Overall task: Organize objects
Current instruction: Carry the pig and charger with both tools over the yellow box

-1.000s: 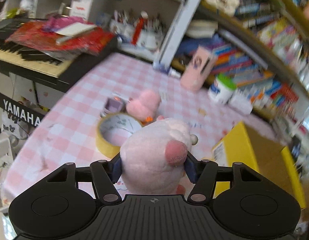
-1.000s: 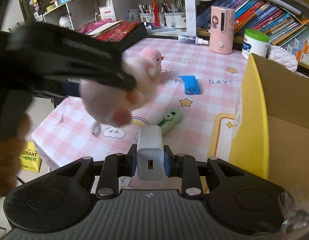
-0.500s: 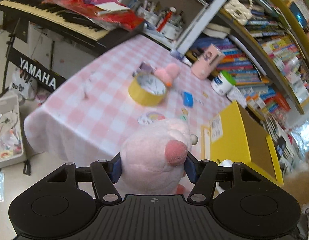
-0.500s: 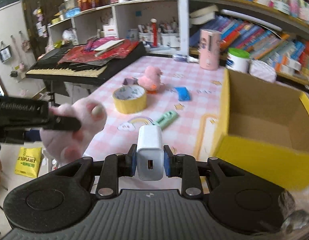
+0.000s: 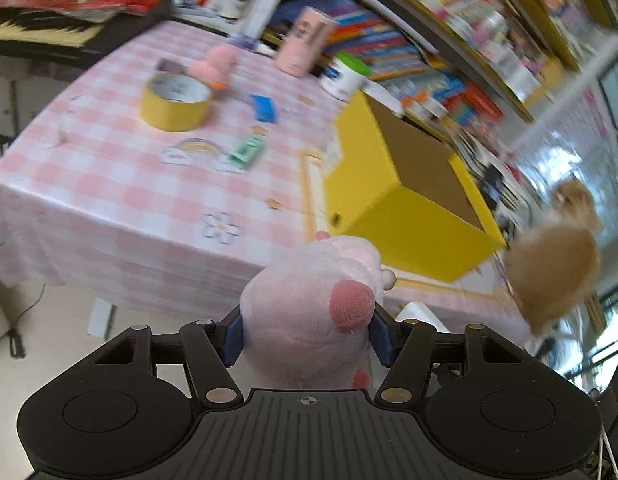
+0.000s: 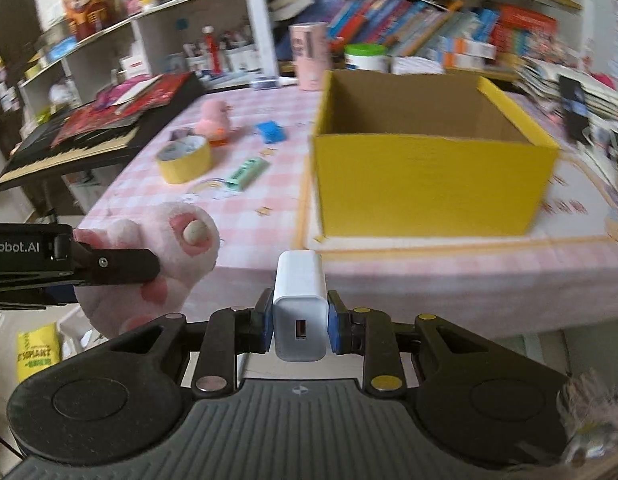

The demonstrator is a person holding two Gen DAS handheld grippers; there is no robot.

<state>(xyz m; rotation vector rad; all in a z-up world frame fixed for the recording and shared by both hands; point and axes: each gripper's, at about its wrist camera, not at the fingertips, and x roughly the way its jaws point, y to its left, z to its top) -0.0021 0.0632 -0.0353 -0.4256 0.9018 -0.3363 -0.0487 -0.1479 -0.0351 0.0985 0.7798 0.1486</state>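
Left gripper [image 5: 307,334] clamped on pink plush [image 5: 309,308], right gripper [image 6: 299,320] pinching white charger [image 6: 299,308], both angled down off the surface [image 6: 269,236] edge.

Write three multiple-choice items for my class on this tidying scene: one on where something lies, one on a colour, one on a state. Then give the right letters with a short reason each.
1. Where does the roll of tape lie?
A. inside the box
B. on the checked tablecloth, left of the box
C. on the keyboard

2. What colour is the outside of the open box?
A. yellow
B. blue
C. white

3. What is the right gripper doing?
A. standing open with nothing in it
B. closed on a white charger
C. closed on the tape

Answers: 1 B, the tape sits on the cloth beside the small pink toy. 2 A, the box walls are yellow outside and brown inside. 3 B, the blue pads press both sides of the charger; the left gripper holds the pink plush.
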